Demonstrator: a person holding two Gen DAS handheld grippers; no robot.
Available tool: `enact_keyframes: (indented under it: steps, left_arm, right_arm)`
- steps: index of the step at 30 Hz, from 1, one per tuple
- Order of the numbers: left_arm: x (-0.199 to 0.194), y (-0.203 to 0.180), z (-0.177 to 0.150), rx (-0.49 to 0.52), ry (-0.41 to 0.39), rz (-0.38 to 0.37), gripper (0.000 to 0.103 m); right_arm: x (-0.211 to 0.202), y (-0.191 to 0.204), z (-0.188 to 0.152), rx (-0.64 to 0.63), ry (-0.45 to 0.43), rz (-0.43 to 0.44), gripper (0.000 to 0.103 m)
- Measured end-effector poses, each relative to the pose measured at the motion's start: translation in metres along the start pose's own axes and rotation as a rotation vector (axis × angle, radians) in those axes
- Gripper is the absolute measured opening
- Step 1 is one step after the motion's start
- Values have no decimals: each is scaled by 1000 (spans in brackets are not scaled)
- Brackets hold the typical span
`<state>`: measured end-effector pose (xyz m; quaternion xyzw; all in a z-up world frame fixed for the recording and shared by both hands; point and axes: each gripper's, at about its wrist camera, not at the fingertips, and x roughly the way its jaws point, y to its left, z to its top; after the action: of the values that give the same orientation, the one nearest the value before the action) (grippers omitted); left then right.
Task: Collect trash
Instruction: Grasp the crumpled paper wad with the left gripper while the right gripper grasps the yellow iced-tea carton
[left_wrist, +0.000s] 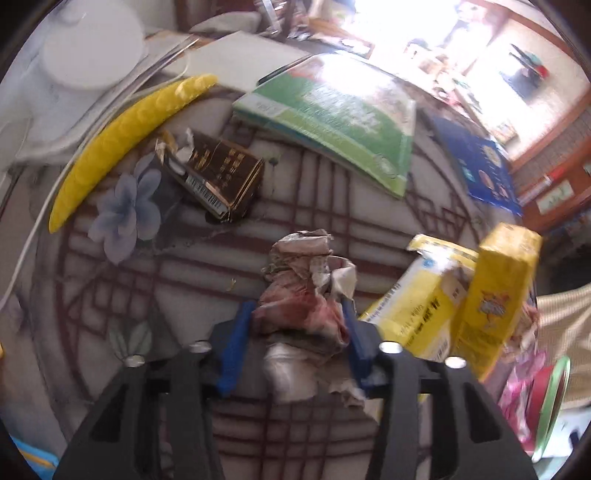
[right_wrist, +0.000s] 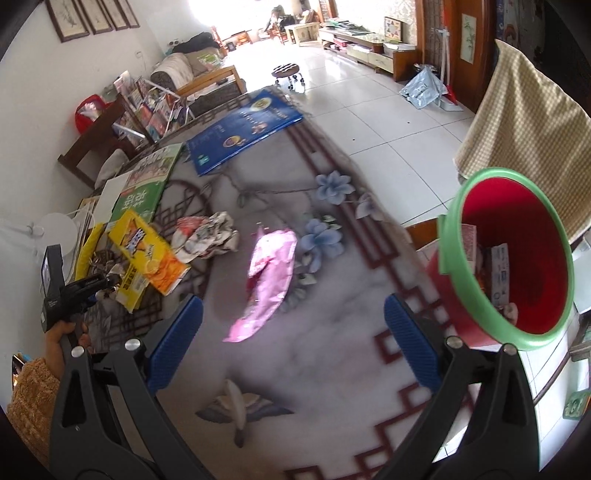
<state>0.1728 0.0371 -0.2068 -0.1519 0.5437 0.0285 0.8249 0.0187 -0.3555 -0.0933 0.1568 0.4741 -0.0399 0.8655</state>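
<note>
My left gripper (left_wrist: 299, 321) is shut on a crumpled paper wad (left_wrist: 306, 291) above the patterned table. The wad also shows in the right wrist view (right_wrist: 207, 234), on the table. A brown cigarette pack (left_wrist: 218, 177) lies beyond it and yellow cartons (left_wrist: 458, 306) stand to its right; the cartons also show in the right wrist view (right_wrist: 147, 251). My right gripper (right_wrist: 293, 328) is open and empty above the table, with a pink wrapper (right_wrist: 269, 280) ahead of it. A red bin with a green rim (right_wrist: 517, 254) stands at the right, with trash inside.
A green book (left_wrist: 332, 114) and a blue book (right_wrist: 240, 129) lie at the table's far side. A yellow curved object (left_wrist: 122, 140) and a white lamp base (left_wrist: 92, 44) are at the left. A checked cloth (right_wrist: 517, 122) hangs behind the bin.
</note>
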Motion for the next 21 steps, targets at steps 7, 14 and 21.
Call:
enact_keyframes:
  steps: [7,14,21]
  left_arm:
    - [-44,20,-34,50,-26,-57,37]
    - [-58,35,-84,100,35,-80,38]
    - [-53,39,-96,90,64,-100,39]
  right_arm:
    - [41,83,13,-176,23,84,97]
    - [112,169,38,-423,63,146,97]
    - [175,213,38,-560,207,119,97]
